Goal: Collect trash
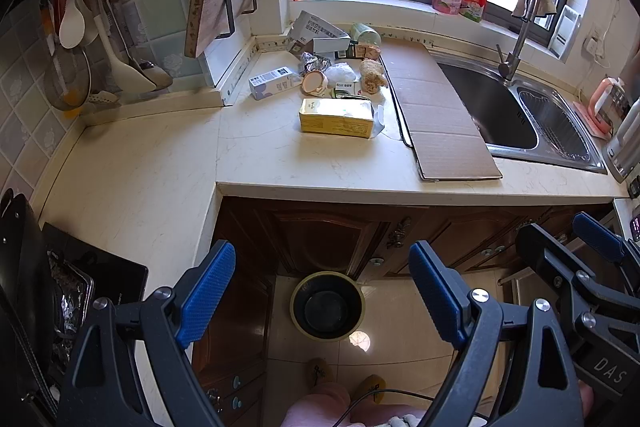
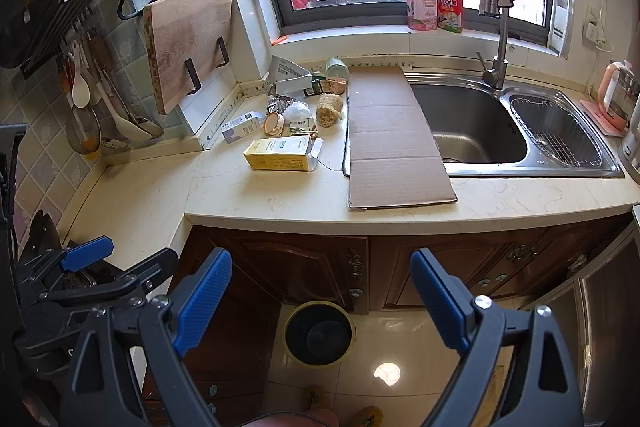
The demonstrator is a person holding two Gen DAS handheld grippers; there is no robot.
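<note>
Closest to the cameras, both claws are released with nothing in them: the left gripper (image 1: 322,301) and the right gripper (image 2: 320,301) each have their blue-padded fingers spread wide, hanging out in front of the dark wooden cabinet doors (image 2: 304,267). Straight below, on the glossy tile floor, sits the round black trash bin with a yellowish rim (image 2: 319,333), and it looks like there's nothing in it yet, though the inside is dark enough that I can't swear to it. Using that bin as the landmark: the cream marble countertop (image 2: 280,199) runs above and beyond it, and the trash pile is up there, farther back and slightly left of the bin. Nearest piece is a yellow rectangular carton lying on its side (image 2: 280,153). Behind it is a jumble of a small white-and-blue box (image 2: 240,127), crumpled foil, a white wad, a brownish fibrous lump (image 2: 330,109) and some grey cardboard packaging (image 2: 288,73), all overlapping so individual items are hard to separate and labels are unreadable. A flat brown cardboard sheet (image 2: 392,139) lies above-right of the bin, partly covering the stainless steel double sink (image 2: 520,131). Farthest back, two spray bottles on the sill, washed out by window glare.
</note>
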